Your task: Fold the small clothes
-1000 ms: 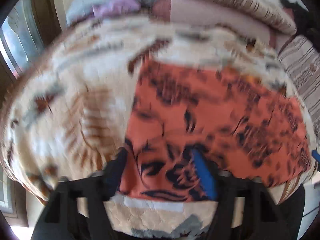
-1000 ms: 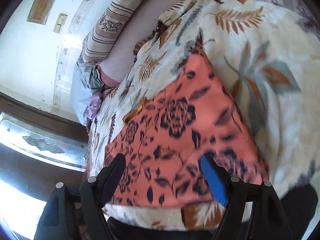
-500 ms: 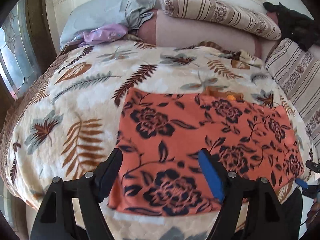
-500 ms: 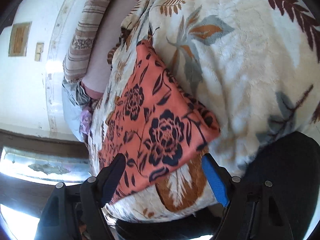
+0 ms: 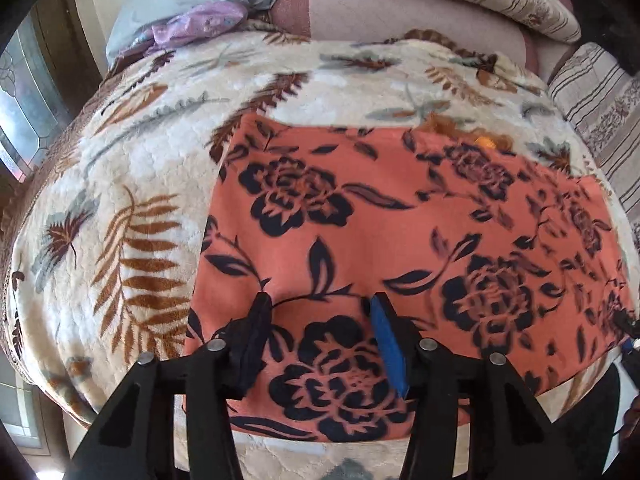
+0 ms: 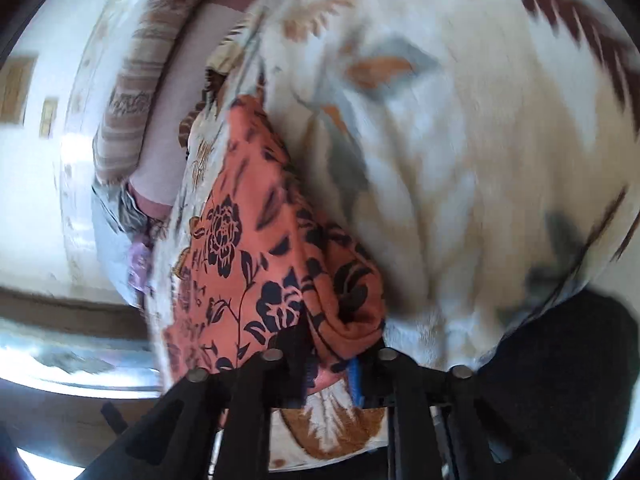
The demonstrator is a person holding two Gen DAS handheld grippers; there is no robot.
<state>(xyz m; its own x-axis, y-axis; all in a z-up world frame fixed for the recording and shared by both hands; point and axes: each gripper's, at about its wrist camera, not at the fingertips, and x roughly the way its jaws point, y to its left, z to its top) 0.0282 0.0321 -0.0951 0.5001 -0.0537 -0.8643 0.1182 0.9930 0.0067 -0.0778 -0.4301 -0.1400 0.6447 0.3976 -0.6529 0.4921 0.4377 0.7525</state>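
The right tool (image 6: 334, 354) has just closed, clenched on a bunched corner of the orange cloth (image 6: 256, 264). The left tool (image 5: 318, 308), its jaws just narrowed, stands released over the cloth (image 5: 400, 232), which lies flat, black roses printed, on the leaf-patterned blanket (image 5: 132, 184) of the bed.

Both wrist views look steeply down, close over the bed — sharing the orange floral cloth (image 5: 400, 220) (image 6: 256, 264).

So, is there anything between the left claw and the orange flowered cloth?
Nothing visible. The left claw is right over the orange flowered cloth, its jaws apart and just closing, with only cloth between them.
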